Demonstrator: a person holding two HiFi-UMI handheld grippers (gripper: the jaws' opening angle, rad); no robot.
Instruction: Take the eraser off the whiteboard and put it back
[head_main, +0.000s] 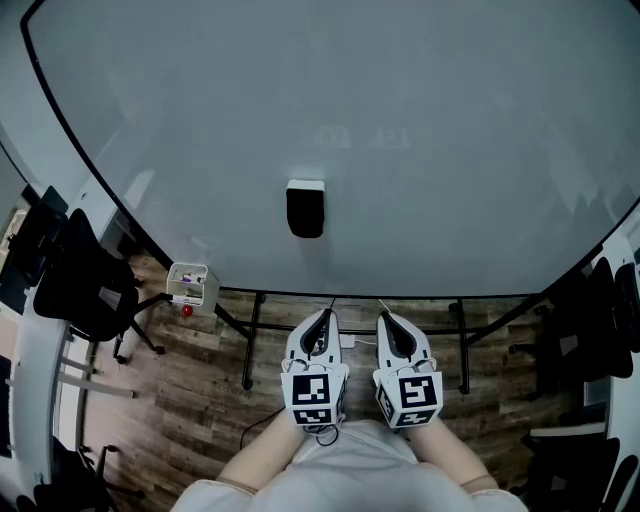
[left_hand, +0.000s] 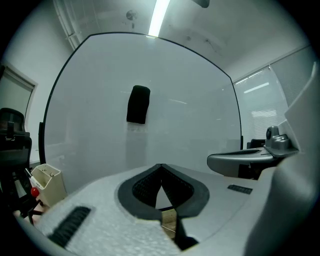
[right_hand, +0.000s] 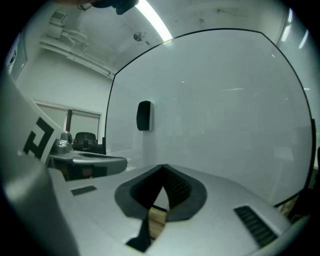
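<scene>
Where the head view begins at its left edge, a dark office chair (head_main: 85, 285) is seen on a wooden floor (head_main: 190, 400), and just to its right a small white box (head_main: 190, 283) is seen at the lower left corner of the whiteboard (head_main: 450, 150), with a small red item (head_main: 187, 311) directly under it. The whiteboard is shown as a large, pale, unmarked surface that fills the upper part of the view, and its dark stand legs (head_main: 250, 340) are seen below its bottom edge. The eraser (head_main: 305, 209), a dark upright block with a lighter top edge, is found on the board's face, near the middle from left to right and in the lower half, well apart from both grippers. Below it, the left gripper (head_main: 330, 312) is held pointing toward the board, with a black and white marker cube (head_main: 314, 393) at its back. In the left gripper view its jaws are seen closed tip to tip, with nothing held between them, and the eraser is seen above them and a little to the left. Just beside it, the right gripper (head_main: 383, 314) is held parallel, with its own marker cube (head_main: 411, 395) at the back. In the right gripper view its jaws are likewise seen shut together and empty, and the eraser is seen up and to the left of them. Bare forearms are seen behind both grippers at the bottom of the head view. At the far right edge, more dark chairs (head_main: 600, 320) are seen.
</scene>
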